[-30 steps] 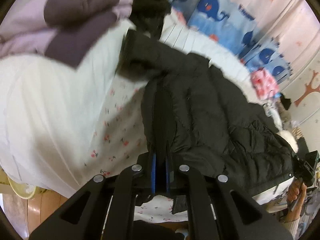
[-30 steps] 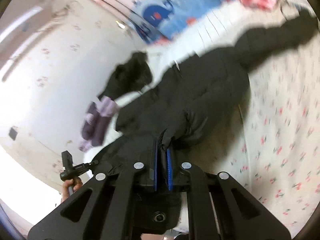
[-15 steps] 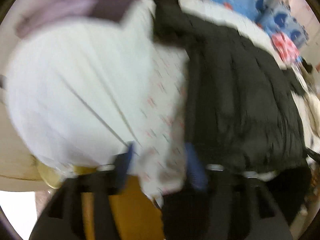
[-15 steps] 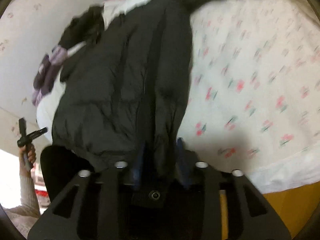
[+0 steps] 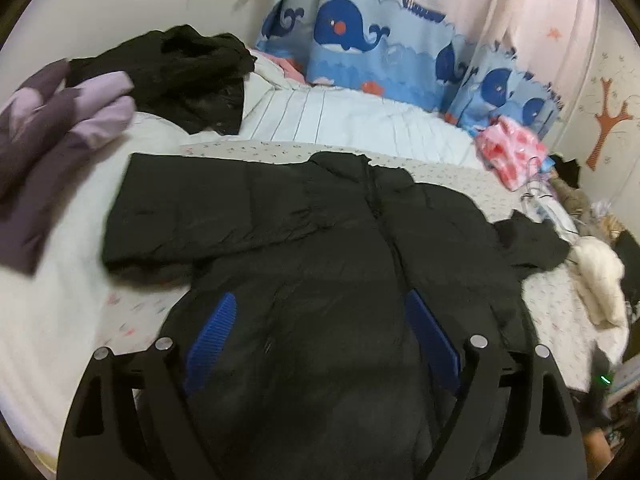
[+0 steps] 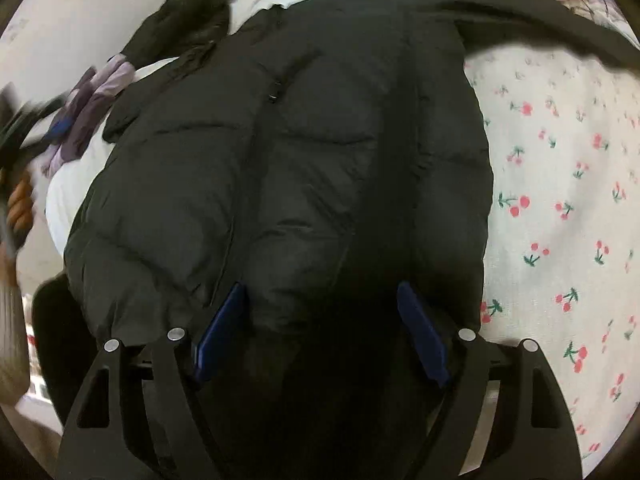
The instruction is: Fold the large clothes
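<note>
A large black puffer jacket (image 5: 320, 240) lies spread flat, front up, on the flower-print bedsheet (image 5: 132, 312), one sleeve out to the left and one to the right. My left gripper (image 5: 320, 304) is open above the jacket's lower part, blue pads (image 5: 212, 328) wide apart and empty. In the right wrist view the same jacket (image 6: 280, 152) fills the frame. My right gripper (image 6: 320, 292) is open over its hem, holding nothing.
A purple and lilac garment (image 5: 52, 136) and a black garment (image 5: 188, 76) lie at the bed's far left. A pink cloth (image 5: 512, 152) and a white furry item (image 5: 600, 276) sit at the right. A whale-print curtain (image 5: 380, 48) hangs behind. The other hand-held gripper (image 6: 24, 128) shows at left.
Both grippers were shut on the jacket's hem one second ago. They let go and opened, and the jacket now lies flat on the bed.
</note>
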{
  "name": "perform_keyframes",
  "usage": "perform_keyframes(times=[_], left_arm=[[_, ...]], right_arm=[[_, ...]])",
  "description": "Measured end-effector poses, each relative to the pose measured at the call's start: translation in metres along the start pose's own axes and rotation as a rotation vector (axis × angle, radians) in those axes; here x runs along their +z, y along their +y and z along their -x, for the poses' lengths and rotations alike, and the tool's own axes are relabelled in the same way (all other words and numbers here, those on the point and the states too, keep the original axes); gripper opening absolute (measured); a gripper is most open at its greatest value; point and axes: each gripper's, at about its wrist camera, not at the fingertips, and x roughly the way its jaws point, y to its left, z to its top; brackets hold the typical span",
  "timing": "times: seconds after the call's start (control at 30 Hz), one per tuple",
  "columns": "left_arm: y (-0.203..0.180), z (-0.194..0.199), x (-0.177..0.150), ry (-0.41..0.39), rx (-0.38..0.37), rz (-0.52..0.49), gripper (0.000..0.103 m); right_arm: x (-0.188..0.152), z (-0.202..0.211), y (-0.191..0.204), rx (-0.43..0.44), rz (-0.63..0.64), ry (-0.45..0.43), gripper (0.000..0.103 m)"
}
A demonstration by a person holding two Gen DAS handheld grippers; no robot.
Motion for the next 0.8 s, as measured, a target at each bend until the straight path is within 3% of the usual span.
perform_keyframes(times=[0.13,0.2,0.3,0.43,0.57,0.6,0.67,0.7,0.73,0.8], left_arm=[[-0.003,-0.041,0.018,-0.023,0.091,-0.008,0.083],[-0.005,-0.065,0.029,-0.028,0.188,-0.067,0.083],[-0.012,-0.107,0.042,-0.011,0.369,-0.242,0.083],[-0.01,-0.164,0.044,0.062,0.52,-0.439,0.084],[0.004,-0.209,0.047,0.108,0.65,-0.49,0.084],[0.009,-0.213,0.049,0.117,0.653,-0.47,0.074],[0.025,-0.218,0.059,0.167,0.611,-0.394,0.032],[0.031,-0.219,0.064,0.179,0.586,-0.37,0.021],[0.04,-0.212,0.074,0.178,0.54,-0.33,0.015],[0.055,-0.19,0.093,0.148,0.474,-0.253,0.008]], right_arm=[[0.018,0.041,-0.009,0.082,-0.081,-0.057,0.079],[0.033,0.062,-0.01,0.122,-0.105,-0.123,0.084],[0.056,0.069,0.009,0.201,-0.111,-0.199,0.085],[0.085,0.038,0.056,0.283,-0.063,-0.219,0.085],[0.096,-0.019,0.088,0.296,-0.052,-0.179,0.086],[0.093,-0.029,0.084,0.301,-0.061,-0.166,0.086],[0.087,-0.054,0.075,0.318,-0.104,-0.152,0.086],[0.079,-0.069,0.071,0.315,-0.138,-0.13,0.086],[0.077,-0.08,0.072,0.274,-0.139,-0.08,0.086],[0.076,-0.084,0.076,0.252,-0.108,-0.115,0.086]])
